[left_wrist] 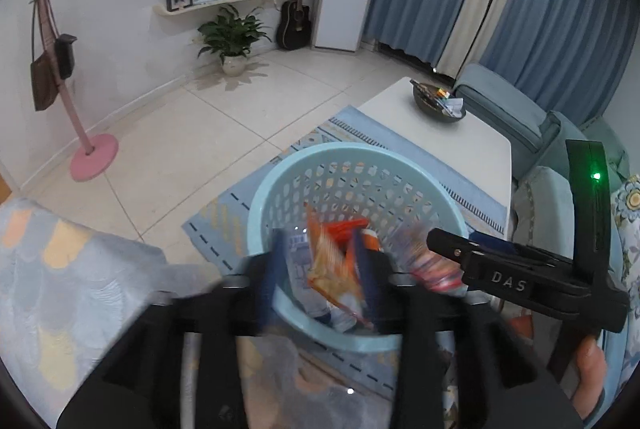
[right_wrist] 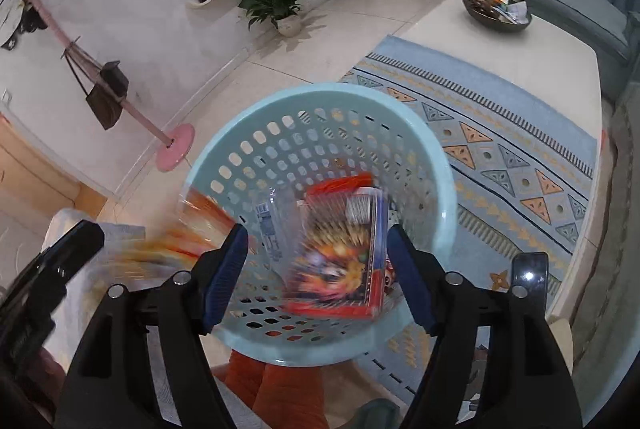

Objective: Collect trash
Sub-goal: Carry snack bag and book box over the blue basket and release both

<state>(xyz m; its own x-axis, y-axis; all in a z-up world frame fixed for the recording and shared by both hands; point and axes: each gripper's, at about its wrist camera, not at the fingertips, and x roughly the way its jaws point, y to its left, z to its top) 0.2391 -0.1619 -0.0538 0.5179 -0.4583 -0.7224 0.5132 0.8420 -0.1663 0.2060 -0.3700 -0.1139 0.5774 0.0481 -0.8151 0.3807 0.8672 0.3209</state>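
A light blue perforated basket [left_wrist: 372, 157] [right_wrist: 224, 149] stands on the rug below both grippers. My left gripper [left_wrist: 326, 269] is open above its near rim, and a blurred orange snack wrapper [left_wrist: 332, 265] is between its fingers, not touching either. My right gripper [right_wrist: 316, 269] is open over the basket, and a blurred red and orange snack packet [right_wrist: 340, 261] is loose between its fingers above the basket floor. More wrappers lie in the basket, among them a clear one [right_wrist: 270, 229]. The right gripper also shows at the right of the left wrist view [left_wrist: 520, 277].
A white coffee table [left_wrist: 460, 141] [right_wrist: 560, 49] holds a dark bowl of oddments [left_wrist: 438, 101] [right_wrist: 496, 11]. A patterned blue rug [right_wrist: 500, 133] lies under the basket. A blue sofa [left_wrist: 520, 117], a pink coat stand [left_wrist: 94, 157], a potted plant [left_wrist: 232, 37] and a guitar [left_wrist: 294, 21] stand around.
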